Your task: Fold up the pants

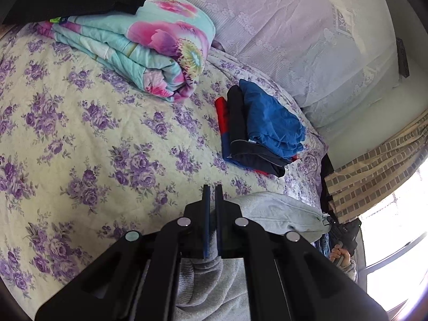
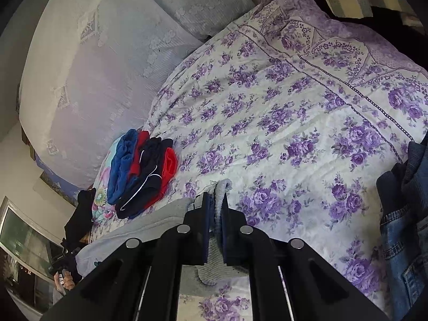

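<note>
Floral bedsheet (image 1: 80, 133); both grippers, L (image 1: 212, 187) & R (image 2: 216, 196), clamp grey pants (image 1: 281, 211).

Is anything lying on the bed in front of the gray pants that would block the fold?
Nothing visible does. Both grippers, left and right, already clamp the gray pants. The folded clothes stack lies farther off, apart from them.

Each fisheye view looks forward along its own black gripper fingers, low and close over the bed's purple-flowered cream sheet (image 1: 80, 139). The left view faces the folded turquoise-and-pink floral quilt (image 1: 149, 50) and lace-covered headboard; the right view faces across the sheet (image 2: 281, 123). Both show the stack of folded blue, black and red clothes (image 1: 262, 128) (image 2: 141, 171).
</note>
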`<state>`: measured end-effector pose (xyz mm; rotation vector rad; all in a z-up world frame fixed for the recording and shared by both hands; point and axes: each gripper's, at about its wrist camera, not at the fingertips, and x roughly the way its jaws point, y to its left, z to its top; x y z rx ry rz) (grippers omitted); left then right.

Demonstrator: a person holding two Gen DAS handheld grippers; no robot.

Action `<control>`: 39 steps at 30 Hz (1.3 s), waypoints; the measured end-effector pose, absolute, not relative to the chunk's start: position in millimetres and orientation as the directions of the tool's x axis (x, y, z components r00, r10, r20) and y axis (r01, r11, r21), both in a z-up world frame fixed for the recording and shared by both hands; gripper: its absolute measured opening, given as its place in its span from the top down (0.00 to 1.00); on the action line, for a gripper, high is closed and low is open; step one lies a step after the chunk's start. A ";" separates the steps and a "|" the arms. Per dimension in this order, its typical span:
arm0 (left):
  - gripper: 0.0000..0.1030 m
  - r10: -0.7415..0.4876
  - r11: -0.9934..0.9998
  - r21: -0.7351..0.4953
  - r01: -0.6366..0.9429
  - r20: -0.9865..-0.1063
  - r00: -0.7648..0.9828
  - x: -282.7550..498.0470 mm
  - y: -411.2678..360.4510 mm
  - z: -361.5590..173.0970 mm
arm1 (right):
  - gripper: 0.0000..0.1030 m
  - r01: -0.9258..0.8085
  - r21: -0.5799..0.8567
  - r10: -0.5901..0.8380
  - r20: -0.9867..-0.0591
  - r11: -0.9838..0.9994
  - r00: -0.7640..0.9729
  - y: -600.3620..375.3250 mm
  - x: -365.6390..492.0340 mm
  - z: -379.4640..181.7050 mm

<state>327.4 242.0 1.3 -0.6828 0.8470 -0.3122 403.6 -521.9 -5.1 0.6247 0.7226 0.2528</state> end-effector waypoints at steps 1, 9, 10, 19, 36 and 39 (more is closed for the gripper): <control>0.98 -0.510 0.748 -0.664 -0.004 -0.579 0.636 324.7 241.0 3.3 | 0.94 -0.012 0.613 0.422 -0.530 0.790 0.735 -521.5 399.8 -2.9; 1.00 -0.530 0.721 -0.693 0.028 -0.525 0.666 273.7 247.3 0.6 | 0.98 -0.021 0.644 0.425 -0.480 0.765 0.767 -538.4 341.7 -4.2; 1.00 -0.541 0.705 -0.709 0.023 -0.516 0.664 264.7 250.8 -5.0 | 0.98 -0.016 0.654 0.425 -0.473 0.756 0.772 -543.2 330.9 -8.6; 0.79 -0.512 0.685 -0.713 -0.147 -0.616 0.598 272.4 274.8 -43.0 | 1.00 0.032 0.692 0.444 -0.498 0.721 0.745 -562.7 314.6 -33.8; 0.50 -0.544 0.691 -0.690 -0.216 -0.693 0.474 310.7 297.2 -77.3 | 0.96 0.046 0.691 0.482 -0.548 0.721 0.684 -549.0 362.2 -54.4; 0.50 -0.549 0.710 -0.677 -0.195 -0.705 0.449 312.6 281.4 -89.4 | 0.96 0.066 0.699 0.483 -0.556 0.712 0.677 -552.0 374.5 -62.2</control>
